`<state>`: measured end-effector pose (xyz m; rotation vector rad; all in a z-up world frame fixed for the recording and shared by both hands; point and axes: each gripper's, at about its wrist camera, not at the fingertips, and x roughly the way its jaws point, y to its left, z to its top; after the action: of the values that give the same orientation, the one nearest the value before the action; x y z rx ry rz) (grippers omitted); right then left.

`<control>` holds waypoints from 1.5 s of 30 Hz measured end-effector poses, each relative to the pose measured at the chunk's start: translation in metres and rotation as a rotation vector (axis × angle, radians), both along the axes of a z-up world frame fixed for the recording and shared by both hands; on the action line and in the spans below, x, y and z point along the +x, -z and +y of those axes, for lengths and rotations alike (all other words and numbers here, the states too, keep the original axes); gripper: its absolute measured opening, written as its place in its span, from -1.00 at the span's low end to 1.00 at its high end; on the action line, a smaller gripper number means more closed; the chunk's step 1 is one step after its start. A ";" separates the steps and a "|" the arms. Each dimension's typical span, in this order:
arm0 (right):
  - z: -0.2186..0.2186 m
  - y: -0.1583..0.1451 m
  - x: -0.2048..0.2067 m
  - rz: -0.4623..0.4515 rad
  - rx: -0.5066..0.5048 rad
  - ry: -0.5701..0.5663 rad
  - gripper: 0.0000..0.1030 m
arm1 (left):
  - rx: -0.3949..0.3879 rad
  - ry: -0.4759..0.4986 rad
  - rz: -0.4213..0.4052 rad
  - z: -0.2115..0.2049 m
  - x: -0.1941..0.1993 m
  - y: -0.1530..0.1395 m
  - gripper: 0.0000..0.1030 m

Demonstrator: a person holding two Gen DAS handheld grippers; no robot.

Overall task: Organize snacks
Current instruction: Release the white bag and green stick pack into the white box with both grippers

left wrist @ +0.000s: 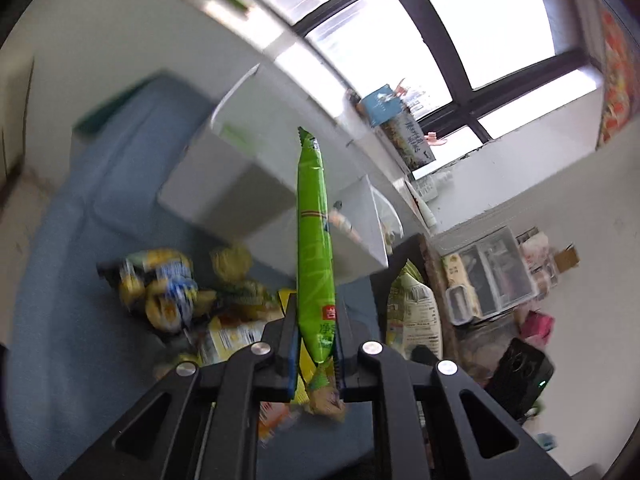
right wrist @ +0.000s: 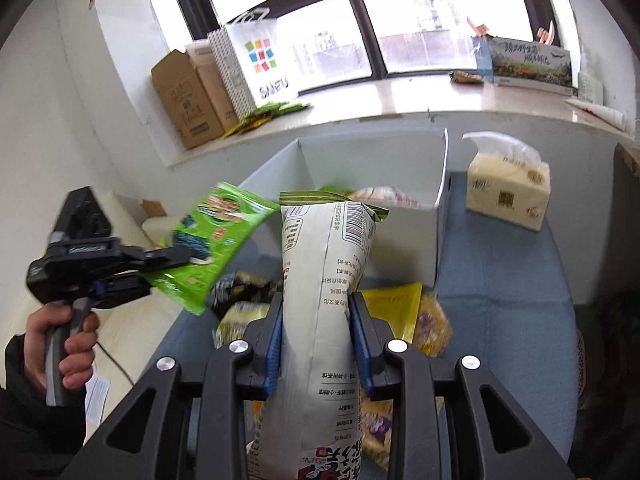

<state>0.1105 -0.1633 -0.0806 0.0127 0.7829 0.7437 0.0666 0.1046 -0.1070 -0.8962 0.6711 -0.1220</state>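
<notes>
Green foil packet (left wrist: 315,240) is shown clamped edge-on near its lower seal between the closed fingers of the left gripper (left wrist: 316,344), raised above the loose snacks (left wrist: 168,288) on the blue-covered table (left wrist: 60,260). From the right wrist view the same packet (right wrist: 216,240) is seen as flat, thin and broad; it is judged light, limp and slippery, so a hold just inside a crimped seam is preferred over the puffed middle. A white snack bag (right wrist: 324,288) is pinched at mid-height by the closed fingers of the right gripper (right wrist: 318,340), in front of the white storage box (right wrist: 440,200). Being air-filled and soft, with contents probably brittle, it is best held gently and not squeezed.
</notes>
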 end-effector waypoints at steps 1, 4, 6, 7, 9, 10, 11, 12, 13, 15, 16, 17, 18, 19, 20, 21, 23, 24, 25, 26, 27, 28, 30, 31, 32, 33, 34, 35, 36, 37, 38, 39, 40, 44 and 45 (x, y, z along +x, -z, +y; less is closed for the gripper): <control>0.001 -0.005 0.003 -0.012 0.003 0.008 -0.36 | 0.066 -0.005 -0.018 0.000 0.002 -0.012 -0.71; 0.007 -0.024 0.020 -0.056 0.009 0.038 -0.36 | 0.227 -0.008 -0.067 0.002 0.016 -0.046 -0.71; 0.013 -0.037 0.040 -0.077 0.018 0.067 -0.36 | 0.335 -0.007 -0.087 0.004 0.036 -0.068 -0.71; 0.016 -0.043 0.052 -0.084 0.028 0.083 -0.36 | 0.395 -0.003 -0.090 0.004 0.048 -0.077 -0.71; 0.023 -0.050 0.078 -0.086 0.033 0.125 -0.36 | 0.484 -0.001 -0.084 0.007 0.076 -0.090 -0.71; 0.027 -0.053 0.094 -0.090 0.031 0.146 -0.36 | 0.535 0.007 -0.066 0.009 0.092 -0.094 -0.71; 0.031 -0.054 0.110 -0.088 0.025 0.166 -0.36 | 0.569 0.012 -0.050 0.011 0.107 -0.096 -0.71; 0.035 -0.054 0.127 -0.077 0.021 0.190 -0.36 | 0.601 0.014 -0.032 0.013 0.121 -0.096 -0.71; 0.039 -0.052 0.144 -0.056 0.011 0.208 -0.36 | 0.621 0.022 -0.009 0.016 0.135 -0.094 -0.71; 0.049 -0.047 0.172 -0.025 -0.010 0.235 -0.36 | 0.653 0.035 0.032 0.020 0.159 -0.087 -0.71; 0.055 -0.045 0.183 -0.024 -0.029 0.239 -0.36 | 0.676 0.043 0.051 0.022 0.170 -0.082 -0.71; 0.060 -0.042 0.192 -0.027 -0.050 0.243 -0.36 | 0.692 0.046 0.068 0.022 0.182 -0.076 -0.71; 0.064 -0.039 0.201 -0.023 -0.061 0.244 -0.36 | 0.698 0.048 0.081 0.023 0.188 -0.072 -0.71; 0.066 -0.035 0.209 -0.012 -0.069 0.236 -0.36 | 0.705 0.048 0.099 0.024 0.194 -0.065 -0.71; 0.070 -0.031 0.215 -0.004 -0.084 0.232 -0.36 | 0.703 0.054 0.125 0.026 0.202 -0.058 -0.69; 0.074 -0.027 0.222 0.012 -0.106 0.219 -0.33 | 0.688 0.068 0.150 0.029 0.207 -0.051 -0.61; 0.080 -0.018 0.229 0.047 -0.139 0.192 0.31 | 0.681 0.067 0.240 0.035 0.216 -0.036 0.38; 0.079 -0.015 0.229 0.038 -0.150 0.203 0.92 | 0.681 0.062 0.250 0.037 0.217 -0.033 0.97; 0.076 -0.016 0.227 0.011 -0.153 0.231 1.00 | 0.681 0.061 0.235 0.038 0.215 -0.031 1.00; 0.073 -0.018 0.224 -0.018 -0.148 0.251 1.00 | 0.680 0.068 0.242 0.039 0.214 -0.028 1.00; 0.068 -0.021 0.223 -0.027 -0.146 0.262 1.00 | 0.677 0.073 0.243 0.039 0.214 -0.026 1.00; 0.065 -0.022 0.223 -0.025 -0.138 0.270 1.00 | 0.679 0.073 0.241 0.040 0.212 -0.024 1.00; 0.061 -0.025 0.221 -0.005 -0.122 0.272 1.00 | 0.700 0.078 0.244 0.038 0.209 -0.025 1.00; 0.059 -0.028 0.218 -0.008 -0.108 0.269 1.00 | 0.704 0.080 0.236 0.036 0.205 -0.026 1.00; 0.056 -0.032 0.214 -0.019 -0.097 0.263 1.00 | 0.704 0.083 0.228 0.033 0.200 -0.028 1.00; 0.054 -0.036 0.208 -0.033 -0.089 0.260 1.00 | 0.706 0.086 0.219 0.031 0.195 -0.030 1.00; 0.053 -0.041 0.202 -0.048 -0.078 0.258 1.00 | 0.710 0.083 0.210 0.029 0.190 -0.034 1.00; 0.050 -0.045 0.195 -0.057 -0.066 0.249 1.00 | 0.715 0.081 0.201 0.029 0.183 -0.038 1.00; 0.047 -0.049 0.187 -0.063 -0.055 0.238 1.00 | 0.722 0.083 0.189 0.026 0.177 -0.042 1.00; 0.044 -0.053 0.179 -0.071 -0.039 0.233 1.00 | 0.730 0.085 0.176 0.024 0.171 -0.046 1.00; 0.041 -0.057 0.170 -0.082 -0.021 0.223 1.00 | 0.736 0.086 0.159 0.022 0.164 -0.051 1.00; 0.037 -0.062 0.159 -0.093 -0.004 0.202 1.00 | 0.733 0.084 0.144 0.020 0.157 -0.056 1.00; 0.035 -0.065 0.147 -0.107 0.013 0.185 1.00 | 0.729 0.080 0.126 0.019 0.150 -0.061 1.00; 0.020 -0.076 0.098 -0.162 0.064 0.124 1.00 | 0.711 0.063 0.044 0.010 0.111 -0.078 1.00; 0.017 -0.076 0.087 -0.172 0.067 0.111 1.00 | 0.709 0.063 0.026 0.006 0.099 -0.081 1.00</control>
<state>0.1977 -0.1465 -0.0047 0.0520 0.5882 0.6559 0.1655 0.1107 -0.0261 -0.1961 0.6997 0.0731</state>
